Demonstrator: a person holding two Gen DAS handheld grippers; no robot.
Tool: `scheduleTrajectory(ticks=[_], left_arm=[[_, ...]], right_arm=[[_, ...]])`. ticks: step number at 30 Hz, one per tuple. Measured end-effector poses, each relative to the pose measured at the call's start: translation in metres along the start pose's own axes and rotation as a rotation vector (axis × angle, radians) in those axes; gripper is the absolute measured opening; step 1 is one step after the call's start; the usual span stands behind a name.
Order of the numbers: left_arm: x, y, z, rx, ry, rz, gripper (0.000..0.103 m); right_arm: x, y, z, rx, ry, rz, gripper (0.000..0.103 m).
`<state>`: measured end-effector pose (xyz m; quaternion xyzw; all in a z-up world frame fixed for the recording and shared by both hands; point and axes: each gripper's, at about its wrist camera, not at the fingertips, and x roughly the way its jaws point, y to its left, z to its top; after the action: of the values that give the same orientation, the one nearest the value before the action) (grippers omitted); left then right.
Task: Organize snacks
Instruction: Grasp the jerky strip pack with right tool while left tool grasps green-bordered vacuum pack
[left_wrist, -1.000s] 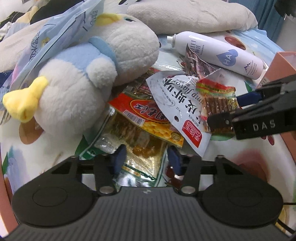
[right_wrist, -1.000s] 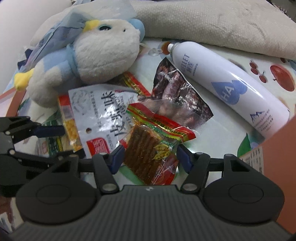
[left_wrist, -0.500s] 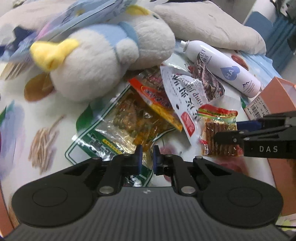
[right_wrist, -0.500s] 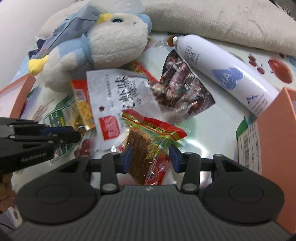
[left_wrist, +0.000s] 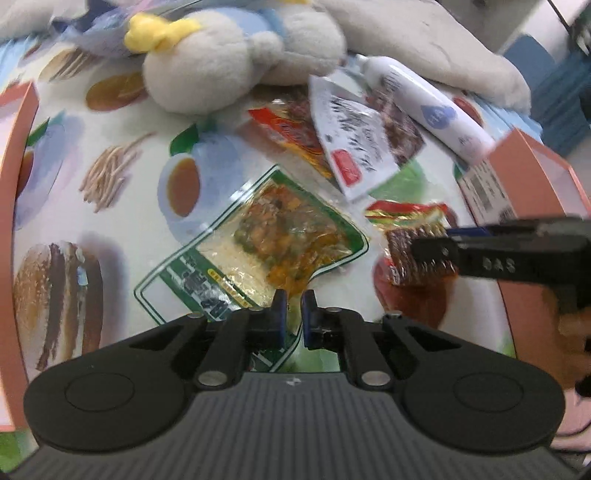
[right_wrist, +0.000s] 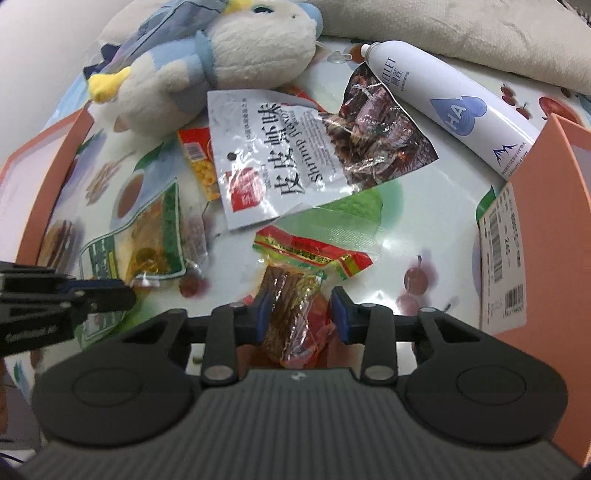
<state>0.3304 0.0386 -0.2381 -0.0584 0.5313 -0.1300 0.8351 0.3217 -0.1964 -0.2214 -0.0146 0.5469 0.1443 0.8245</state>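
Note:
In the left wrist view my left gripper (left_wrist: 293, 312) is shut on the near corner of a green-bordered snack packet (left_wrist: 266, 243), which lies pulled clear of the pile. The same packet (right_wrist: 147, 236) shows in the right wrist view beside the left gripper (right_wrist: 107, 291). My right gripper (right_wrist: 301, 310) has a red packet of brown sticks (right_wrist: 295, 280) between its blue pads, and its jaws are closing on it. That red packet (left_wrist: 406, 229) also shows under the right gripper (left_wrist: 436, 251). A white shrimp-flavour packet (right_wrist: 266, 162), a dark sweets bag (right_wrist: 380, 140) and a corn packet (right_wrist: 199, 162) lie behind.
A plush toy (right_wrist: 229, 59) and a white spray bottle (right_wrist: 443, 107) lie at the back, before a beige cushion (right_wrist: 443, 26). Salmon-coloured boxes stand at the left (right_wrist: 48, 173) and right (right_wrist: 546, 221). The surface is a printed cloth (right_wrist: 424, 229).
The left gripper shut on the green-bordered packet and drew it away from the pile. The right jaws narrowed around the red packet, which now lies apart from the white packet.

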Motion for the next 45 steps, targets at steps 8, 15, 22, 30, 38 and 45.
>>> scheduleTrajectory(ticks=[8,15,22,30,38,45], left_arm=[[-0.003,-0.025,0.019,0.273,0.003,0.065,0.094],[0.031,-0.032,0.027,0.634,0.051,0.094,0.098],[0.057,-0.025,0.038,0.731,0.067,0.088,0.103],[0.065,-0.005,0.050,0.563,0.087,0.021,0.103],[0.060,-0.012,0.049,0.490,0.078,0.049,0.086],[0.054,-0.019,0.051,0.370,0.070,0.114,0.062]], right_arm=[[-0.008,-0.002,-0.002,0.000,0.004,0.022,0.022],[-0.014,-0.008,-0.006,0.015,-0.005,0.022,0.018],[-0.016,-0.013,-0.010,0.020,0.006,0.026,0.018],[-0.013,-0.015,-0.009,0.027,0.016,0.040,0.018],[-0.014,-0.012,-0.007,0.038,0.012,0.043,0.018],[-0.020,-0.010,-0.005,0.063,-0.010,0.039,0.018]])
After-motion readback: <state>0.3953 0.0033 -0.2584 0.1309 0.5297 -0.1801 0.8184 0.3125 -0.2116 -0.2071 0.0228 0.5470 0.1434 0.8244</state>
